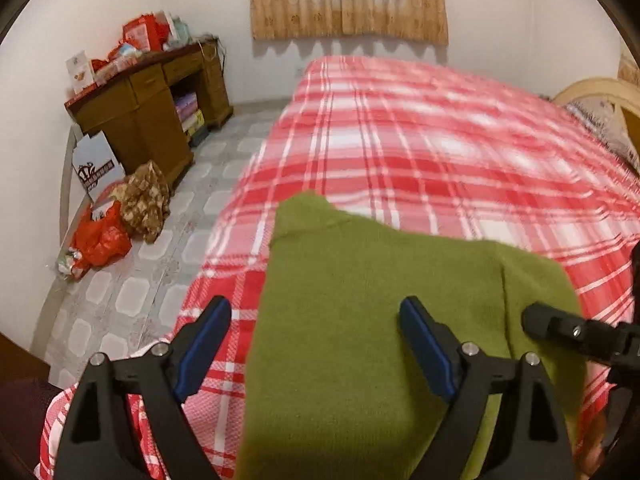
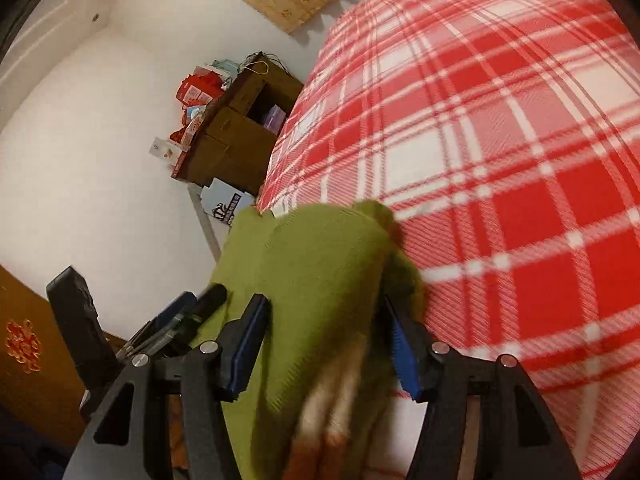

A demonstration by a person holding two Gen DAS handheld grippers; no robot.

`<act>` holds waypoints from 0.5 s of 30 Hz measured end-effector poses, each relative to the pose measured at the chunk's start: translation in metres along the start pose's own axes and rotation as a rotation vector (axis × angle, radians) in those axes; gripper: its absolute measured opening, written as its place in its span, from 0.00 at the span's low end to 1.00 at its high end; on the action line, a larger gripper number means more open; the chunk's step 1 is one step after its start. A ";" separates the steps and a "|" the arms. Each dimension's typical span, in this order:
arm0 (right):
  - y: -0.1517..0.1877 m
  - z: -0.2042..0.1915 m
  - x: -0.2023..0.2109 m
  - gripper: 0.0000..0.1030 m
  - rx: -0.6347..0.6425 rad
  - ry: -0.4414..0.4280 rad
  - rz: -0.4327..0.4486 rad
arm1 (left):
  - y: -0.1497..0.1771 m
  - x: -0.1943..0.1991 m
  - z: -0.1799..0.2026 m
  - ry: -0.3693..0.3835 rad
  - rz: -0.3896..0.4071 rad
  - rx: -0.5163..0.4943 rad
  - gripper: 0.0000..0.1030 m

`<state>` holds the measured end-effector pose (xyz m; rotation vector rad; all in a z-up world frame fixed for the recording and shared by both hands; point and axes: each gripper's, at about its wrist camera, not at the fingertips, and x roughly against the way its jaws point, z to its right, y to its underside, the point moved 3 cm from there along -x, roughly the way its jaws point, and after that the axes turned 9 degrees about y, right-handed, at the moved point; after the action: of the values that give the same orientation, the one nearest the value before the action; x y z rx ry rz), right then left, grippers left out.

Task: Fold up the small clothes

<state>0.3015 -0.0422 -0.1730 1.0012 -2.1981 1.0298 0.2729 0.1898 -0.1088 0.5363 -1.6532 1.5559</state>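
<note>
Lying on bed (image 1: 400, 140): green garment (image 1: 360, 300)

Green knit garment (image 1: 360, 300), flat on plaid bedspread (image 1: 440, 140)

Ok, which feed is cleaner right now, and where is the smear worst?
Left wrist view is cleaner: the green garment and left gripper read fairly sharp, with mild smear on the plaid bedspread. Right wrist view is worse: bedspread streaked, garment edges soft around the right gripper. Both bend the room, fisheye style.

White walls, tiled floor (image 1: 160, 264), wooden desk (image 1: 152, 116), curtained window (image 1: 348, 0).
</note>
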 end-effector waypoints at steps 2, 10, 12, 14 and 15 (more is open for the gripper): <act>-0.003 -0.022 -0.004 0.29 0.127 0.070 0.004 | 0.003 -0.004 -0.002 -0.008 -0.019 -0.002 0.86; -0.011 -0.048 0.002 0.19 0.386 0.252 0.145 | -0.001 -0.002 -0.004 -0.037 -0.019 0.030 0.90; -0.004 -0.039 -0.017 0.19 0.430 0.331 0.127 | 0.001 -0.009 -0.003 -0.040 -0.032 0.032 0.90; -0.003 -0.029 -0.021 0.20 0.405 0.312 0.132 | 0.002 -0.013 -0.003 -0.043 -0.037 0.028 0.90; -0.005 -0.026 -0.019 0.21 0.384 0.298 0.129 | 0.003 -0.014 -0.003 -0.045 -0.039 0.026 0.91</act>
<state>0.3200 -0.0165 -0.1688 0.8022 -1.8791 1.5932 0.2802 0.1901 -0.1218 0.6182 -1.6489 1.5490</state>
